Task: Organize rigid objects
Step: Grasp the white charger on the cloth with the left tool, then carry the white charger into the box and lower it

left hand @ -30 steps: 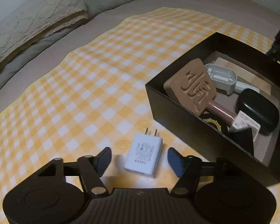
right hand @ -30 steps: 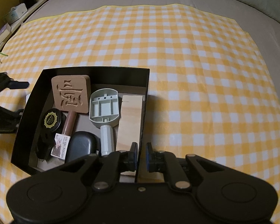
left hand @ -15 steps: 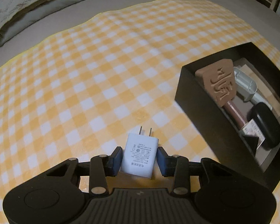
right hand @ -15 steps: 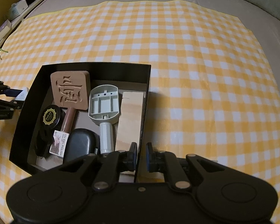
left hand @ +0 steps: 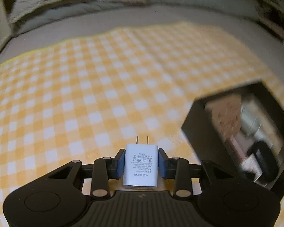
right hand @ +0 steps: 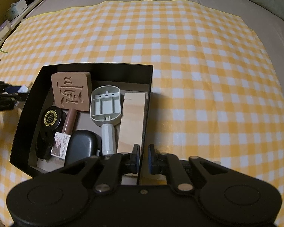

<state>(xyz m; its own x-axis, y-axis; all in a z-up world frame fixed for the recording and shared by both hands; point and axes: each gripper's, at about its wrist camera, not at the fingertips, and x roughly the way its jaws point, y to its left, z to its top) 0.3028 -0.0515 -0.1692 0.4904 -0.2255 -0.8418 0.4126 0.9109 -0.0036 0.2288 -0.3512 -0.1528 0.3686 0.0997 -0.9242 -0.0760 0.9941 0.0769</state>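
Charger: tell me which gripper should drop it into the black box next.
Left. The left gripper already clamps the white charger, beside the black box. The right gripper is shut on the box's near wall, steadying it.

Right gripper (right hand: 143,158): jaws clamped on the right wall of the black box (right hand: 148,87).
Box contents: carved wooden stamp (right hand: 71,93), grey plastic handle piece (right hand: 106,106), pale wood block (right hand: 131,121), black case (right hand: 81,146), round black jar (right hand: 51,117), gel polish packet (right hand: 60,145).
Underlay: yellow checked cloth (right hand: 198,75) on the bed (right hand: 274,19).
Left gripper (right hand: 19,92): at the box's left side, holding something white.
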